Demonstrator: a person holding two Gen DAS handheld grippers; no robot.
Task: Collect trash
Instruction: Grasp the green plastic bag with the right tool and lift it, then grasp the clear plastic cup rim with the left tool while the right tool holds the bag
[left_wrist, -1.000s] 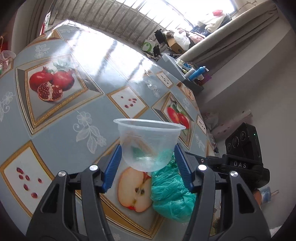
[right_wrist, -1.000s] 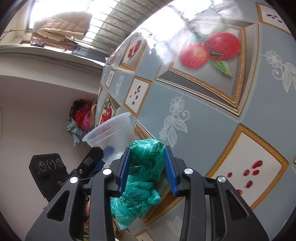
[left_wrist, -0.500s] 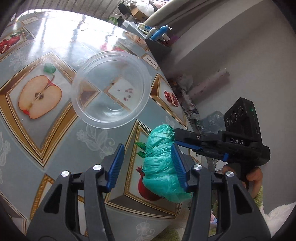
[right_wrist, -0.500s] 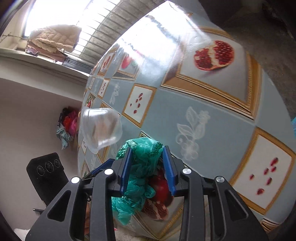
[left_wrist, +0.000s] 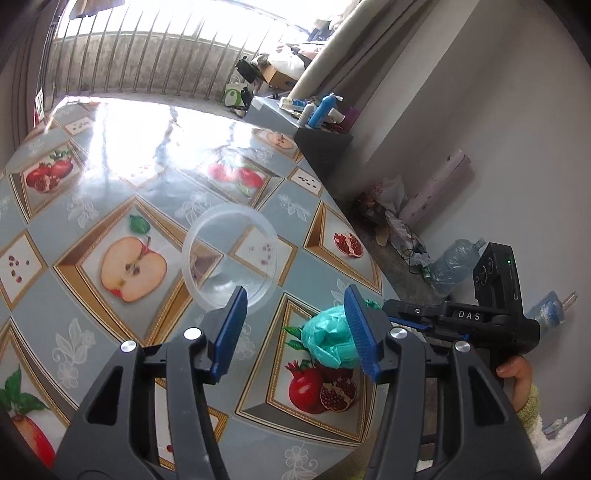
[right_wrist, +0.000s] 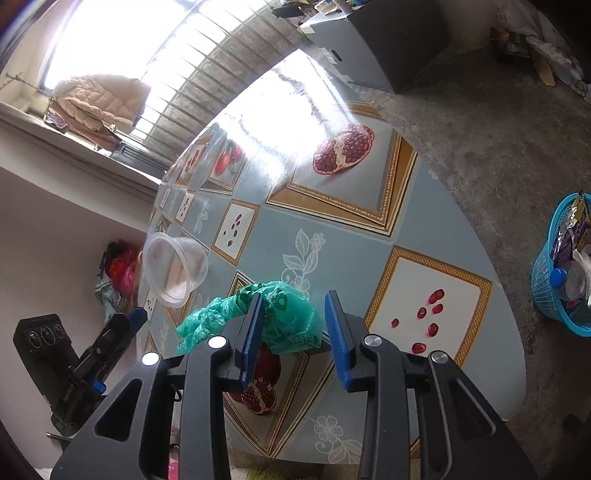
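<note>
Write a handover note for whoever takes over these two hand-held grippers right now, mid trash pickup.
Left hand-held gripper: open; its jaws have just widened a little, with nothing between them.
Right hand-held gripper: shut on the green plastic bag, held above the table.
Clear plastic cup: in neither gripper, tipped over; unclear whether it rests on the table.
Blue basket on the floor already holds wrappers and a bottle.
Left to do: probably drop the bag in the basket, then fetch the cup.
</note>
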